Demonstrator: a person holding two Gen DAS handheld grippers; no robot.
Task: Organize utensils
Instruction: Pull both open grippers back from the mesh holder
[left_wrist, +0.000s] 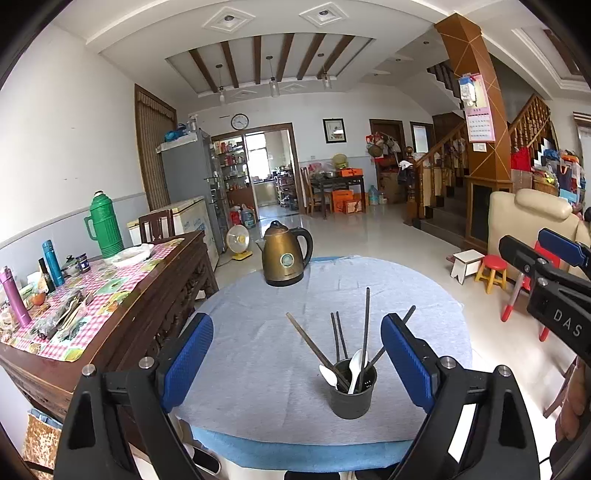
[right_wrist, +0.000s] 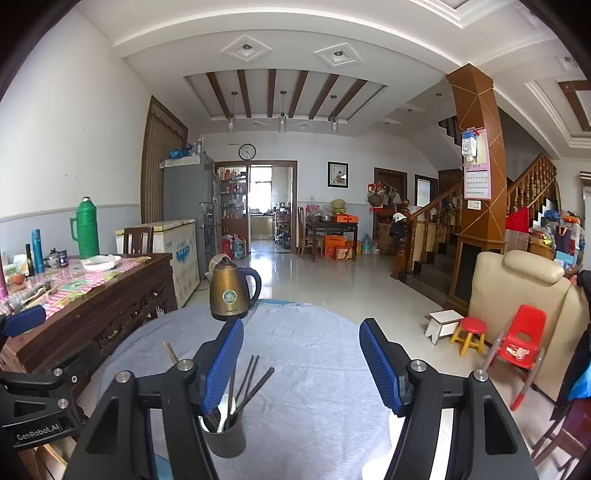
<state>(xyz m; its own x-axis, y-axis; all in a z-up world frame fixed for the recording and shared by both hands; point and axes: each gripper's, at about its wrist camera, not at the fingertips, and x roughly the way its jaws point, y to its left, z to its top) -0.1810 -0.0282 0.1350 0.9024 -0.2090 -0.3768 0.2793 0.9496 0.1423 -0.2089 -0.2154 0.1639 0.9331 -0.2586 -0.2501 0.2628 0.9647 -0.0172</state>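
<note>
Left wrist view: our left gripper (left_wrist: 297, 360) stands wide open and empty at lower centre, the dark holder (left_wrist: 352, 391) between its fingers with chopsticks (left_wrist: 338, 341) and white spoons (left_wrist: 356, 367) already standing inside; the kettle (left_wrist: 286, 256) sits beyond on the grey table cloth (left_wrist: 406, 284).

Right wrist view: our right gripper (right_wrist: 301, 360) is open too, holding nothing, holder (right_wrist: 225, 437) at lower left. We judge sorting nearly done; next we check for strays.

Home, open living/dining room: wooden staircase (right_wrist: 532, 192), wall clock (right_wrist: 247, 151), fridge (left_wrist: 192, 166), cream armchair (right_wrist: 524, 295), kids' red chair (right_wrist: 522, 339), kettle (left_wrist: 286, 254) on cloth-covered round table (left_wrist: 295, 424), kitchen through doorway (right_wrist: 262, 206).
</note>
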